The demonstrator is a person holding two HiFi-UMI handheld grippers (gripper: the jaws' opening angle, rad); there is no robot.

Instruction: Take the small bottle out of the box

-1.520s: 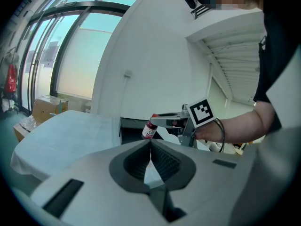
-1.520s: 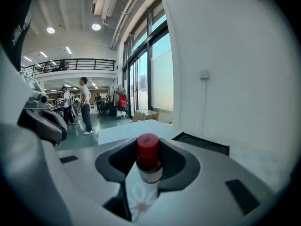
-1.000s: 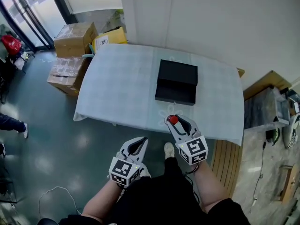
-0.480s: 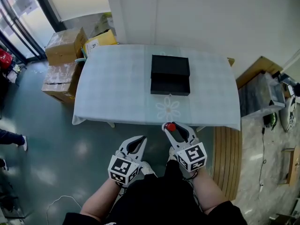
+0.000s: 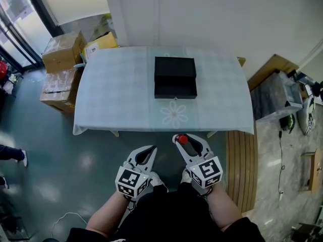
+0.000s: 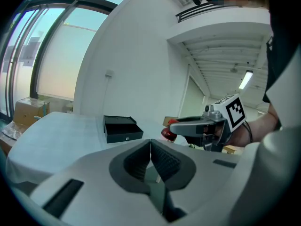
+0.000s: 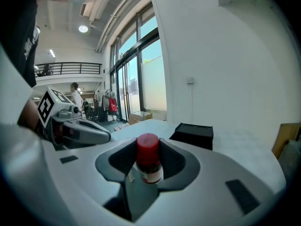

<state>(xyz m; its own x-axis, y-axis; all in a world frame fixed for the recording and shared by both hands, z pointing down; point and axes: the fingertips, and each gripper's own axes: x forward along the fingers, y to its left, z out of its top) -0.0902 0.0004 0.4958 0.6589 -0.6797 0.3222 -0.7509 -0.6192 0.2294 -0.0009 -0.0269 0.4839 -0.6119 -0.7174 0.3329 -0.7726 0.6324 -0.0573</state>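
A black box (image 5: 175, 77) with its drawer pulled out lies on the pale blue tablecloth (image 5: 121, 95); it also shows as the box (image 6: 121, 127) and the box (image 7: 192, 134) in the gripper views. My right gripper (image 5: 184, 139) is shut on a small red-capped bottle (image 7: 149, 157), held upright between its pads, off the table's near edge. The red cap (image 5: 183, 139) shows at its tips. My left gripper (image 5: 146, 154) hangs beside it, lower left, jaws shut with nothing between them (image 6: 150, 153).
Cardboard boxes (image 5: 61, 52) stand on the floor left of the table. A wooden platform (image 5: 237, 160) and a grey crate (image 5: 275, 97) lie to the right. A white wall (image 5: 212, 14) backs the table.
Both grippers have drawn back from the table; the right one, still holding the bottle, is now past the near edge over the floor. The table and box sit farther off.
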